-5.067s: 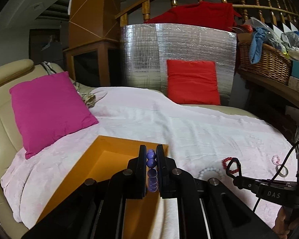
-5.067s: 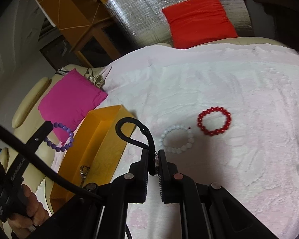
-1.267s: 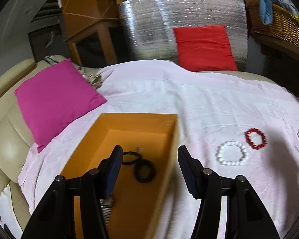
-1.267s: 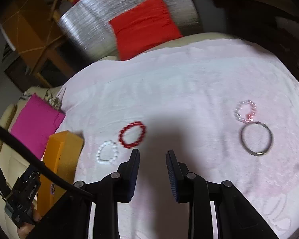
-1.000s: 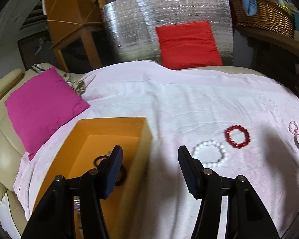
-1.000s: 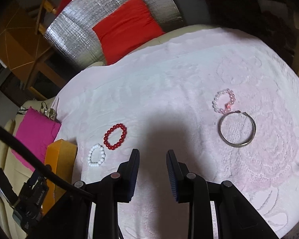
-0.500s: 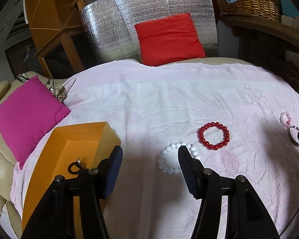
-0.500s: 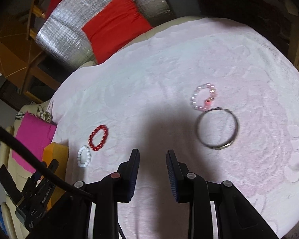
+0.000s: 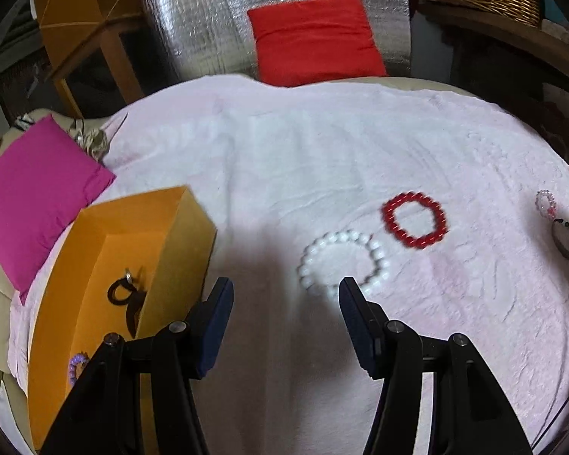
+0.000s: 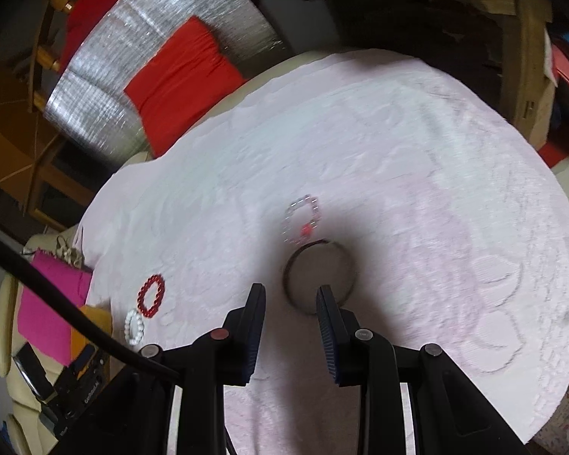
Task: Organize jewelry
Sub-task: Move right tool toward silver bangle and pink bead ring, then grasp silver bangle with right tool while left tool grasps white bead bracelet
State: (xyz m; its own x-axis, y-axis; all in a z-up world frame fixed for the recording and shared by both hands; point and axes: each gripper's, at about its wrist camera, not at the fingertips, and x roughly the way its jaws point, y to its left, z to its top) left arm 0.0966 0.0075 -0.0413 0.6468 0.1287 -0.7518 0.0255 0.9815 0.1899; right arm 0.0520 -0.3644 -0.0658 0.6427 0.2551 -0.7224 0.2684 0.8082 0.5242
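While both grippers hang over the pale pink blanket [image 9: 322, 151], neither has hold of anything. The left gripper [image 9: 284, 295] has its fingers spread wide, and the white bead bracelet [image 9: 341, 261] lies just ahead of its right fingertip [image 9: 351, 292], which overlaps the near edge of the ring of beads in the left wrist view. The red bead bracelet [image 9: 415, 220] lies just beyond and to the right of the white one, close beside it. To the left of the left finger sits the orange box [image 9: 182, 250], holding a black hair tie [image 9: 119, 292] and, nearer, a purple bead bracelet [image 9: 76, 366].

The right gripper [image 10: 290, 299] has its fingers parted a moderate way. The metal bangle [image 10: 318, 276] lies flat just ahead of them, its near rim by the tip of the right finger [image 10: 324, 303] and partly in the gap; contact cannot be told. Just beyond the bangle, touching or nearly so, lies a small clear bead bracelet with a pink charm [image 10: 301, 223]
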